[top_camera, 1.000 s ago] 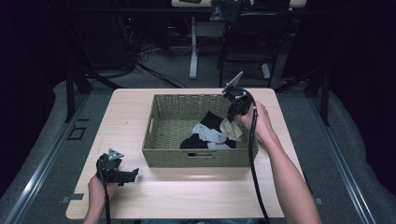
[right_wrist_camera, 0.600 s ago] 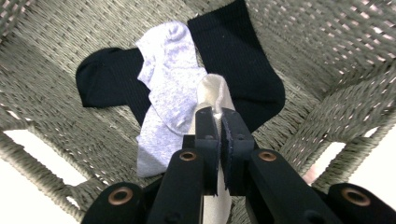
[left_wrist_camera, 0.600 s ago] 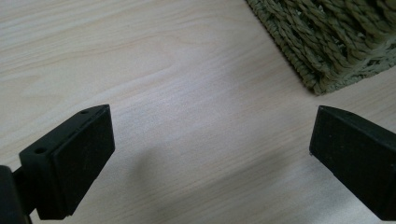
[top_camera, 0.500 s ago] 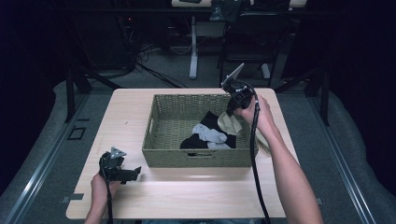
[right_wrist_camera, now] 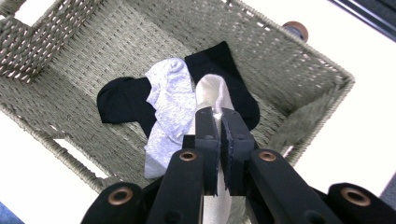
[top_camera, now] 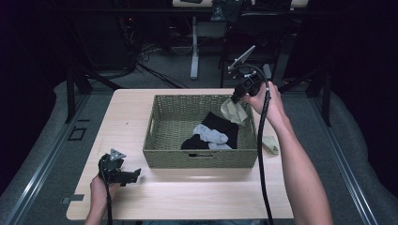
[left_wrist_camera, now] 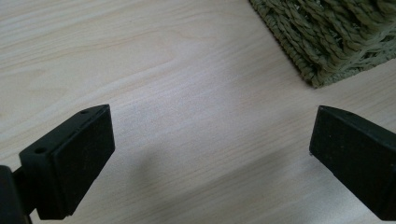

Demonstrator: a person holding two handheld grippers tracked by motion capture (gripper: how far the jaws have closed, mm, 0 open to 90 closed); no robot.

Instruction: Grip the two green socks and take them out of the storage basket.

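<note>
The right gripper point(top_camera: 237, 96) has risen from the wicker basket point(top_camera: 171, 157) over the past second, its jaws clamped tight on a cream sock point(top_camera: 234, 111) that now dangles above the basket's right end, apparently being lifted out. A grey sock point(right_wrist_camera: 170, 100) and black socks point(right_wrist_camera: 122, 100) remain on the basket floor; another pale sock point(top_camera: 270, 144) lies on the table point(top_camera: 187, 192) outside it. The left gripper point(top_camera: 123, 174) rests wide open and empty near the basket's front-left corner
</note>
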